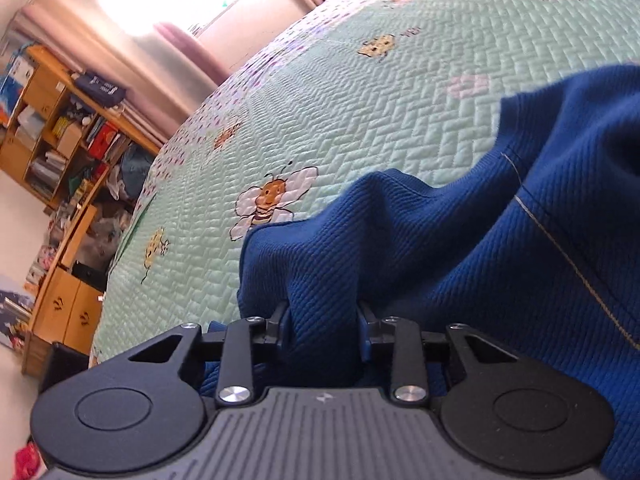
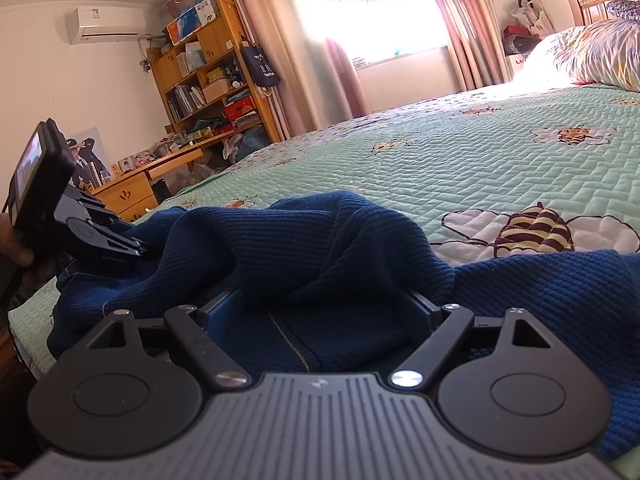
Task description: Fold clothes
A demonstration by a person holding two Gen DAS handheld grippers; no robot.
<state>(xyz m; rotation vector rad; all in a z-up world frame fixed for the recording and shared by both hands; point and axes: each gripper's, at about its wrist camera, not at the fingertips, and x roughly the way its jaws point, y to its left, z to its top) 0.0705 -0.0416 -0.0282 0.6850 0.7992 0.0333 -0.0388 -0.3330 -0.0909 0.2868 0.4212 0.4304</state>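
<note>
A dark blue ribbed garment (image 1: 440,240) lies crumpled on the green quilted bedspread (image 1: 360,100). My left gripper (image 1: 323,320) has its jaws drawn close, pinching a raised fold of the blue cloth near the garment's left edge. In the right wrist view the same garment (image 2: 320,240) is heaped in front of my right gripper (image 2: 326,300). Its jaws stand wide apart, cloth lies between and over them, and the fingertips are hidden. The left gripper (image 2: 148,250) shows at the far left there, held by a hand (image 2: 16,248), its tips buried in the garment.
The bee-patterned bedspread (image 2: 480,160) stretches away beyond the garment. A patterned pillow (image 2: 592,56) lies at the far right. A cluttered wooden bookshelf (image 2: 212,80) and a desk (image 2: 132,192) stand beyond the bed's left edge. Curtains and a bright window are behind.
</note>
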